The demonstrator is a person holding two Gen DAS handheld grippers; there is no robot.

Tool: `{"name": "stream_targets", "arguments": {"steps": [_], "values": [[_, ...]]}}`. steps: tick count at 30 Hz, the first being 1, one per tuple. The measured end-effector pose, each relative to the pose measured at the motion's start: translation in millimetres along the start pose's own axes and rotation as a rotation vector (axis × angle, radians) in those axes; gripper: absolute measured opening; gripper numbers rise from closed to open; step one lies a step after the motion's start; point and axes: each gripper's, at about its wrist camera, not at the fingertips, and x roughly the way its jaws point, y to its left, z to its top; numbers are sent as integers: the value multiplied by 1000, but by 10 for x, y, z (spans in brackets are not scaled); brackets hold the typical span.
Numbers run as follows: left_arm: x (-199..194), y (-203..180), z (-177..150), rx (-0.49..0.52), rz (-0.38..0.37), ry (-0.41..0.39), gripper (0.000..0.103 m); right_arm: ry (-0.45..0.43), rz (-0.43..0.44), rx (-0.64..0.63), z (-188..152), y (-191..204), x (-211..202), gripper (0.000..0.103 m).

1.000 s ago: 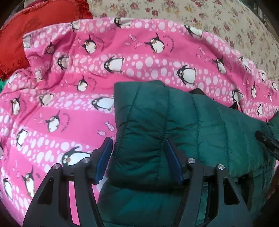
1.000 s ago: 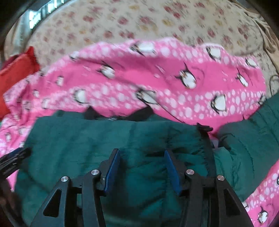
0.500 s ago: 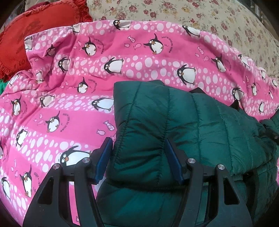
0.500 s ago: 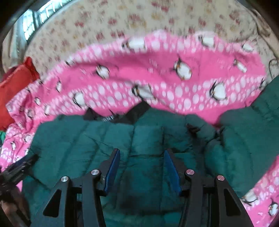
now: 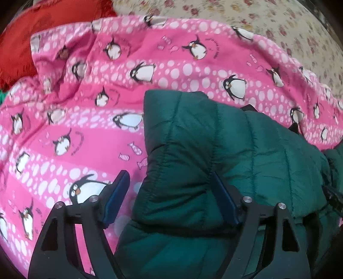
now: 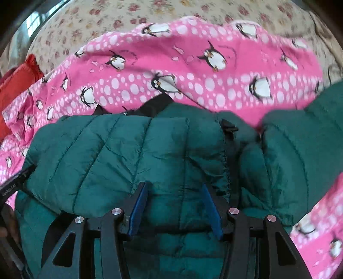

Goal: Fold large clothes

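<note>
A dark green quilted puffer jacket (image 5: 225,154) lies folded on a pink fleece blanket printed with penguins and white dots (image 5: 90,128), which covers a bed with a cream floral sheet (image 5: 268,19). The left tool (image 5: 169,197) is opening: its blue pads (image 5: 116,197) are spread wide, the left one clear of the fabric over the blanket, the right one against the jacket's folded edge, which sits loosely between them. The right tool (image 6: 174,209) pinches a thick fold of the jacket (image 6: 133,154) between its half-spread pads (image 6: 138,210). A red ruffled cushion (image 5: 42,32) rests at the far left.
</note>
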Motion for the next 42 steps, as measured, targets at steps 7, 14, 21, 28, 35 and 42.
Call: {"name": "stream_targets", "arguments": {"steps": [7,14,21,28,35,42], "values": [[-244,-50,12,11,-16,-26,79,-103,35,64,-24,-88,-439,50],[-643,-382,-48,111,-6,-87,79,8,-28,11,-125,-4,-195,50],[-850,-697,-128,165,-28,-124,79,-65,-4,-2,-164,65,-559,55],[-944,-922,-181,170,-59,-129,79,-105,7,-7,-199,39,-835,62],[-984,-1106,-223,182,-65,-133,79,-122,7,-1,-229,-53,-962,63],[-1028,-1274,-281,207,-70,-143,79,-128,-5,21,-266,-192,-1025,63]]}}
